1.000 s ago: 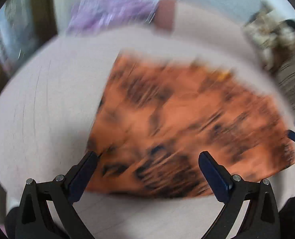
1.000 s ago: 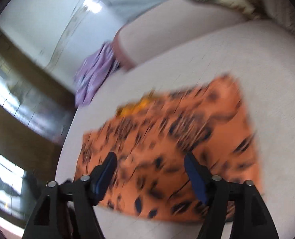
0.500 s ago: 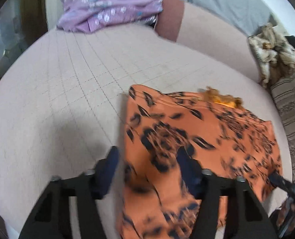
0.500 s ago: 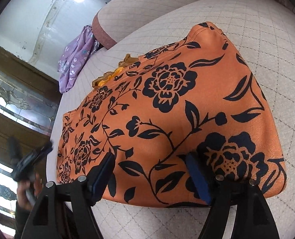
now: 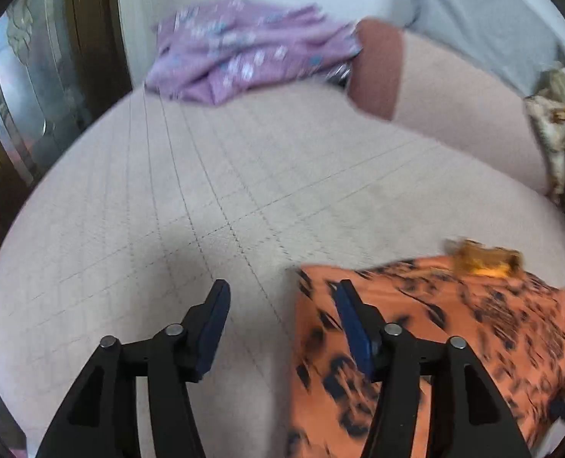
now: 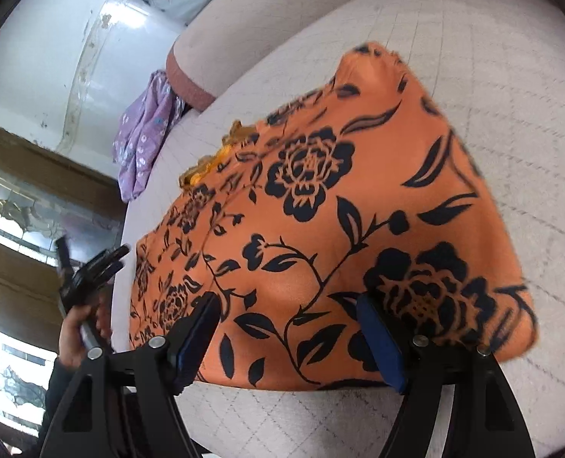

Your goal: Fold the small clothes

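An orange garment with black flowers (image 6: 320,213) lies flat on the quilted beige cushion (image 6: 492,76). In the left wrist view it lies at the lower right (image 5: 454,328). My left gripper (image 5: 282,305) is open and empty at the garment's left edge; its right finger is over the cloth and its left finger is over bare cushion. It also shows from outside in the right wrist view (image 6: 91,271), held by a hand. My right gripper (image 6: 288,320) is open and empty, low over the garment's near edge.
A purple flowered garment (image 5: 240,53) lies at the cushion's far edge, also in the right wrist view (image 6: 145,133). A bolster with a brown end (image 5: 381,72) runs along the back. A crumpled cream cloth (image 5: 557,114) lies at far right. Dark wooden glazed doors (image 6: 23,198) stand to the left.
My left gripper has moved left, off the garment to its left edge. My right gripper has moved a little nearer over the garment's near edge. The garment has not moved.
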